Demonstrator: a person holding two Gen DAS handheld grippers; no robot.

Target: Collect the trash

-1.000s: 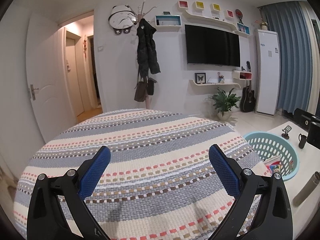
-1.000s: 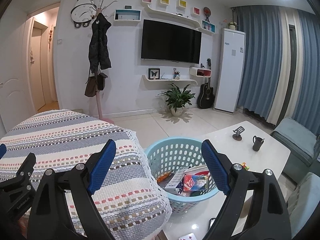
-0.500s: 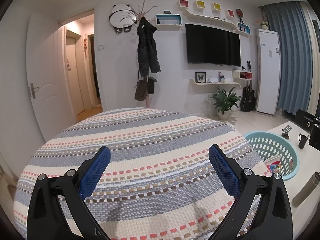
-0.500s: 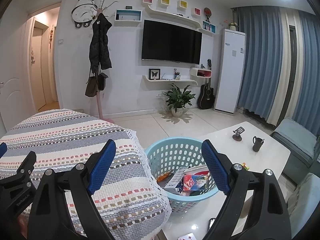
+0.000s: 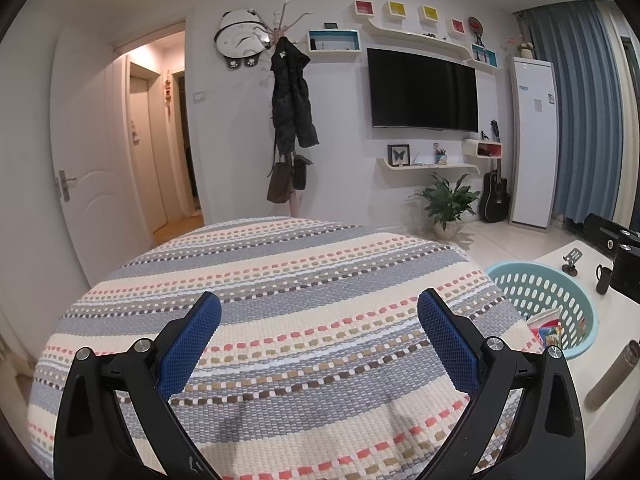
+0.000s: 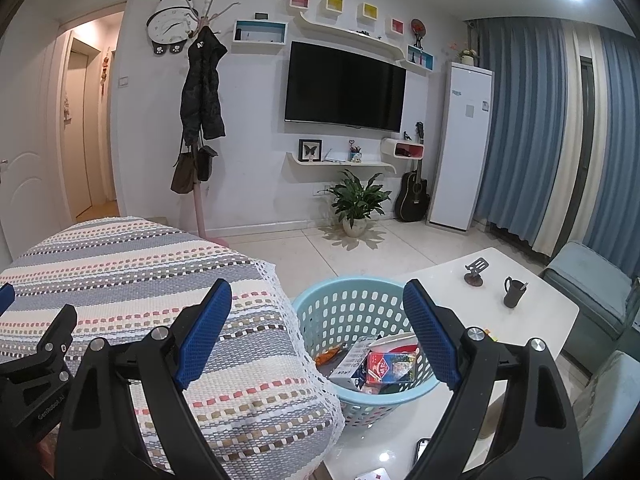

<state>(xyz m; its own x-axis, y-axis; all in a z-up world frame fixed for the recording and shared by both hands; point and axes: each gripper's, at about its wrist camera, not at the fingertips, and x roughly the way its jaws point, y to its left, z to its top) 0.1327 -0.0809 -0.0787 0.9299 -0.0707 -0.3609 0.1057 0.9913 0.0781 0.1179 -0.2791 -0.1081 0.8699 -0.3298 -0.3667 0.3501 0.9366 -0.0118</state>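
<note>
I hold my right claw (image 6: 318, 332) wide and empty above the basket (image 6: 340, 308), which sits on the white surface (image 6: 532, 312) so the trash, a red packet (image 6: 390, 366) and cartons, lands inside. My left claw (image 5: 320, 336) hangs wide over the striped cover (image 5: 304, 264), nothing gripped.

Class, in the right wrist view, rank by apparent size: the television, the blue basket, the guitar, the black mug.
1. television
2. blue basket, nearer the camera, so unsure
3. guitar
4. black mug
</note>
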